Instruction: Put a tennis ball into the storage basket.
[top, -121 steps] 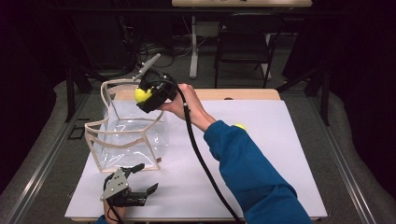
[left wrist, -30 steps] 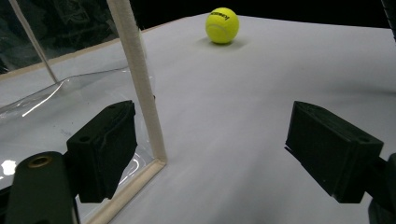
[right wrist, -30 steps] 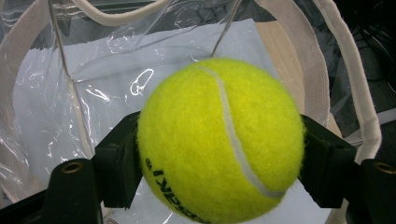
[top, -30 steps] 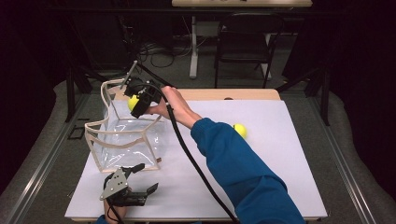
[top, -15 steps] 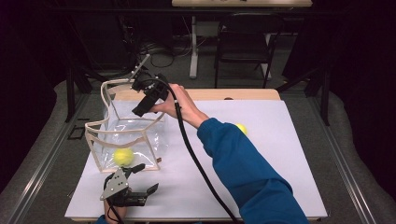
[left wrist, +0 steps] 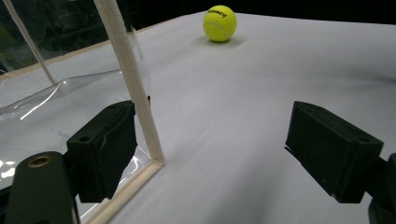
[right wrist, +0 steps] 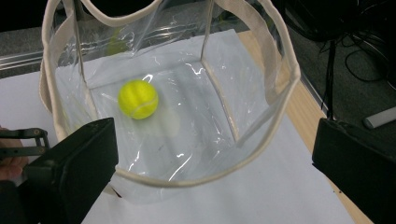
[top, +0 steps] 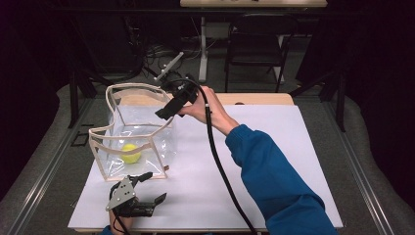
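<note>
High view: white table [top: 293, 161] in a dark room, right hand-held gripper [top: 169, 108] spread, empty.

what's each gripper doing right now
Left gripper: open, empty, beside the clear plastic bag.
Right gripper: open, just released; yellow tennis ball lies in the bag.

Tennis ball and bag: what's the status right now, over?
Right gripper jaws just opened, nothing between them, above the clear bag. Tennis ball lies inside the bag. Left gripper open beside the bag's corner. Second tennis ball loose on the table.
</note>
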`<state>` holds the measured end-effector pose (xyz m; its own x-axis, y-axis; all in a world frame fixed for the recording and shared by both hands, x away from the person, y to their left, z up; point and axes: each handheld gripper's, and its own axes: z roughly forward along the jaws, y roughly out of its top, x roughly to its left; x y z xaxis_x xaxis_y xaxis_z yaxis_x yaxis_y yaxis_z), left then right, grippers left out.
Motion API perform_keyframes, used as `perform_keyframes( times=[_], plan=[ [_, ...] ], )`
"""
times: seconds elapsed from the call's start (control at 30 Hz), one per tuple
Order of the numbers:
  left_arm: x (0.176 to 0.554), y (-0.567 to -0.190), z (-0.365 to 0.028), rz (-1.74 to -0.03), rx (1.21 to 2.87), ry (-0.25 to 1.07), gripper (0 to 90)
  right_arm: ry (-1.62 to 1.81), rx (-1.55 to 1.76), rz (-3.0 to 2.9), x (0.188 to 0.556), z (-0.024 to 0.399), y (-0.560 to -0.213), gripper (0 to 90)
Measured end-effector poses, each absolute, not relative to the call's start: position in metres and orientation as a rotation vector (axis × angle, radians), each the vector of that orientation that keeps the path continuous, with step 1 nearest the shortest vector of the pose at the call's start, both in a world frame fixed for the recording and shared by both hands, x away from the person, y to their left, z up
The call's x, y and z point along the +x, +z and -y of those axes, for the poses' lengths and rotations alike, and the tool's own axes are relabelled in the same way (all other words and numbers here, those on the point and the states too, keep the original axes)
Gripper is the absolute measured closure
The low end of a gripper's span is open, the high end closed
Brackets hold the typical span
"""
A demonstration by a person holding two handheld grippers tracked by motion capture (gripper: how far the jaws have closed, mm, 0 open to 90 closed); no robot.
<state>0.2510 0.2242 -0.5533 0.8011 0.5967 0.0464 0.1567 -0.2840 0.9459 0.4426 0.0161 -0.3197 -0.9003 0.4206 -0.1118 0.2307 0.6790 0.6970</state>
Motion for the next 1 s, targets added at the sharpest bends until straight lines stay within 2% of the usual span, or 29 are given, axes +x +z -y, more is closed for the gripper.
perform_keyframes(
  times=[0.63,1.0],
  plan=[
    [0.251,-0.553,-0.224,-0.577,1.836,0.487,15.8,1.047,0.580,-2.587,0.432,0.045,-0.319,0.0],
    [0.251,-0.553,-0.225,-0.574,1.833,0.483,15.8,1.047,0.640,-2.569,0.429,0.077,-0.331,0.0]
  ],
)
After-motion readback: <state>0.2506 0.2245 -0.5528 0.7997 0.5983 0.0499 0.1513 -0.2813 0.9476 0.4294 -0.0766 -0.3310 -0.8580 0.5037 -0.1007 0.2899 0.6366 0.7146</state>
